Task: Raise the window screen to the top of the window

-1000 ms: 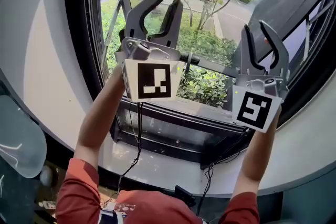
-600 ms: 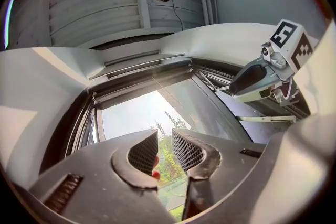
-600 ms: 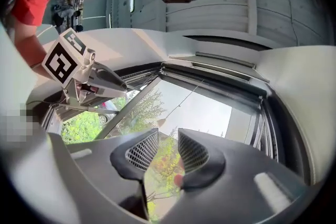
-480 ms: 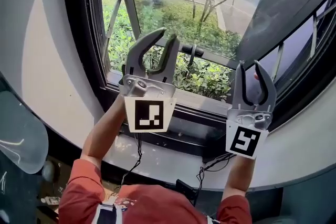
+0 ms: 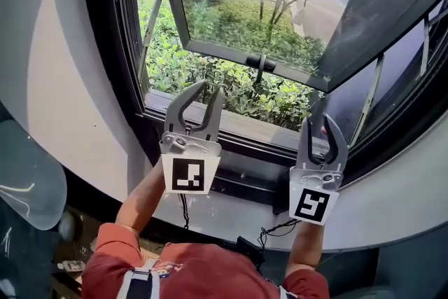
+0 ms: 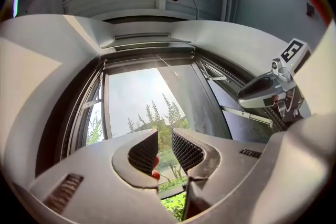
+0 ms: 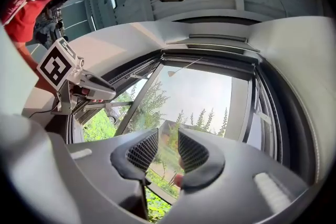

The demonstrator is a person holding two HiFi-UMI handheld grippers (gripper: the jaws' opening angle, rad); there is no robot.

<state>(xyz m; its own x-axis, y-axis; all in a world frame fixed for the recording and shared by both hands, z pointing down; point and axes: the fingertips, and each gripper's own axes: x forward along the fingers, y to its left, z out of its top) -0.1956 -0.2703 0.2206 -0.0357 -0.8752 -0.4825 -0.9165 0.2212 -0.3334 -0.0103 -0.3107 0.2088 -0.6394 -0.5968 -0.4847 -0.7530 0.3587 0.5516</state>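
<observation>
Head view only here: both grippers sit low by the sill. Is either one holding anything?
Observer: No. In the left gripper view, the left gripper has its fingers apart, only sky and trees between them.
Operator: And the right?
Observer: Same: the right gripper is open and empty.
Operator: Can you see the window's top?
Observer: Yes; a thin cord slants from the top frame, and I see no mesh across the opening below.

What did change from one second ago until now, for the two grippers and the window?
Both grippers came down: the left gripper and the right gripper sank from in front of the open sash to near the sill. Nothing was taken or let go. Their fingers stayed apart and empty; the sash stayed open.
</observation>
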